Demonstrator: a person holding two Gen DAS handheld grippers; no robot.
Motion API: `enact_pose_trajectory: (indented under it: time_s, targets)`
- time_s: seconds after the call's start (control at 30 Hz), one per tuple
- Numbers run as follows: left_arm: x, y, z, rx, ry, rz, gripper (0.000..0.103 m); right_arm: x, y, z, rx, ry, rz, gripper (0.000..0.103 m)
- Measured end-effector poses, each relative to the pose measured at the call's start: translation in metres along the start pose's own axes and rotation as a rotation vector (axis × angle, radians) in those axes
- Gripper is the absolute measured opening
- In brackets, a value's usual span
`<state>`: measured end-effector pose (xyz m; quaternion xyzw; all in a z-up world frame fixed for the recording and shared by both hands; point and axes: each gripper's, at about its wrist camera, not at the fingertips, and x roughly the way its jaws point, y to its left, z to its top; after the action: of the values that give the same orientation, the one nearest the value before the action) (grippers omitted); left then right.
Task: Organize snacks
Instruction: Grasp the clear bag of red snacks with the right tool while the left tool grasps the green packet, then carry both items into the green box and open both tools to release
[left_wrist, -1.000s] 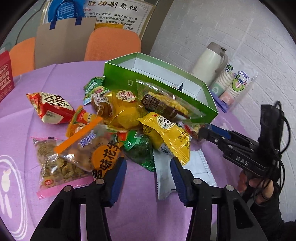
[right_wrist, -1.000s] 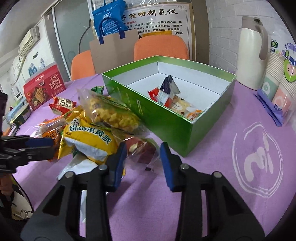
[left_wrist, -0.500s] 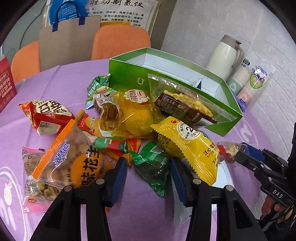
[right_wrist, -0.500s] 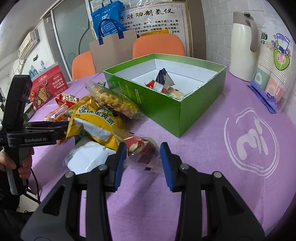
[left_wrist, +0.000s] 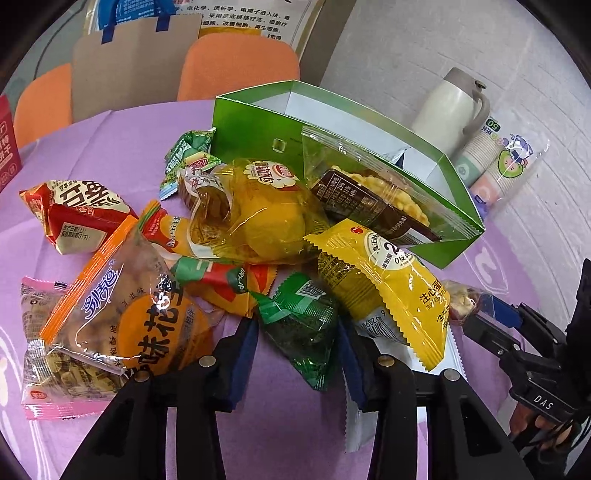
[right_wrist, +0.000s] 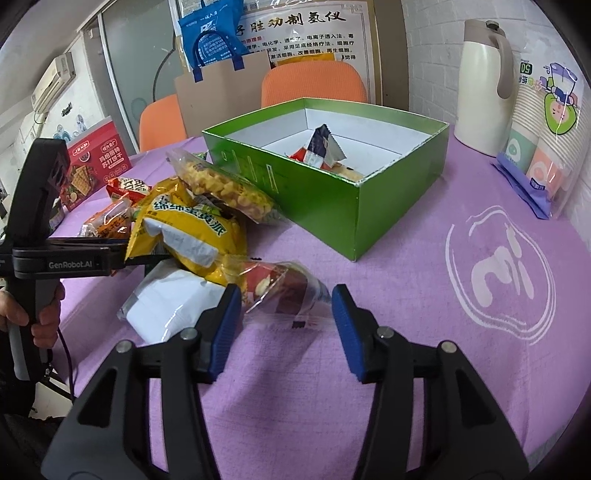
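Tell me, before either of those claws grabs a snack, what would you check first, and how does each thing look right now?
1. Right gripper open wide enough: ok. Its jaws have just been opening, and the clear nut packet lies between them, unpinched.
2. Left gripper lined up on one snack: ok. The green packet sits between its jaws, which have just been closing.
3. Green packet free to lift: not ok. The yellow cake bag overlaps its edge.
4. Room in the green box: ok. Only a few snacks inside.
5. The two grippers clear of each other: ok, apart.
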<state>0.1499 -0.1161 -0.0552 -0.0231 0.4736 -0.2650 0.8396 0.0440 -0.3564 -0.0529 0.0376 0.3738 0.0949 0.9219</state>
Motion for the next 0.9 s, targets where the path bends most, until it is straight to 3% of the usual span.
enact_pose_trajectory:
  time_s: [0.37,0.4,0.47,0.5,0.8,0.87,0.9]
  targets:
    - [0.001,-0.002,0.000,0.008,-0.002,0.006,0.043,0.007,0.005,0.003,-0.008,0.001,0.002,0.053]
    - [0.001,-0.003,0.000,0.013,-0.003,0.011,0.039,0.008,0.005,0.003,-0.010,0.004,0.004,0.050]
    - [0.002,-0.004,0.000,0.022,-0.008,0.014,0.031,0.009,0.004,0.003,-0.009,0.004,0.014,0.029]
    - [0.002,-0.003,0.000,0.013,-0.007,0.007,0.030,0.010,0.003,0.003,-0.003,0.009,0.018,0.000]
    - [-0.033,0.005,0.004,-0.019,-0.062,-0.026,0.030,-0.009,0.012,0.017,-0.043,-0.037,0.018,0.004]
    - [-0.044,0.006,0.006,-0.031,-0.084,-0.047,0.030,-0.007,0.010,0.019,-0.028,-0.044,0.014,0.029]
    - [-0.050,0.006,0.007,-0.031,-0.097,-0.049,0.030,-0.004,0.009,0.020,-0.018,-0.042,0.008,0.054]
